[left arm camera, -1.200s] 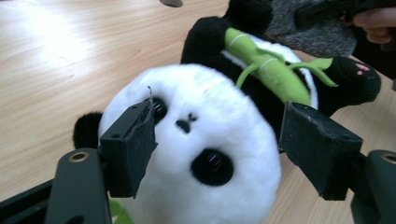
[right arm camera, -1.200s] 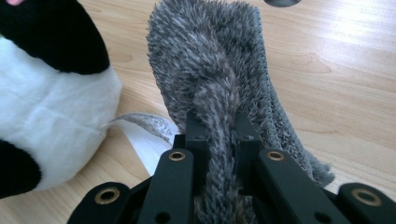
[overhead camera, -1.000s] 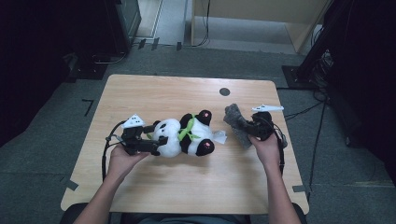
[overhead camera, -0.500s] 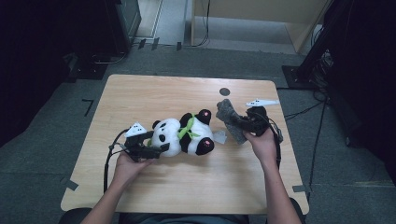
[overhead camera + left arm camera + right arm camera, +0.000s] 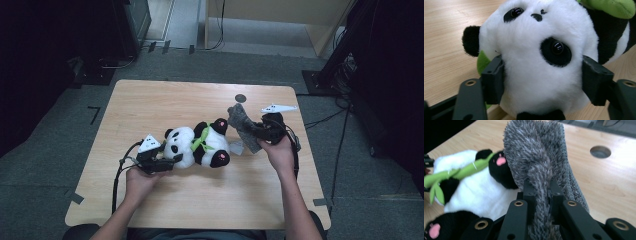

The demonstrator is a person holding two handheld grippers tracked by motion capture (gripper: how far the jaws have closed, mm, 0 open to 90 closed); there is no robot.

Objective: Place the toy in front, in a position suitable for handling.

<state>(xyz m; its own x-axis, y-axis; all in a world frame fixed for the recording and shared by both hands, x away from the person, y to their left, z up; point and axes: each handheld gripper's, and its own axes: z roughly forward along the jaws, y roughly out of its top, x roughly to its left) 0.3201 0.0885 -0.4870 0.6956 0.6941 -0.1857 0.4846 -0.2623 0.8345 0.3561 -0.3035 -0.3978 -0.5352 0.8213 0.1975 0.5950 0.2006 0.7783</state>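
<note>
Left gripper: fingers have just been closing, and they press on either side of the head of the black-and-white plush panda with a green bamboo sprig.
Right gripper: fingers pinched together on a fold of the grey fuzzy fabric piece, held up just beyond the panda's feet.
Panda: lying on its back on the light wooden table, between the two grippers.
Done: both things are gripped, I'd say.
Left: bringing the grey fabric onto the panda looks not yet done.
</note>
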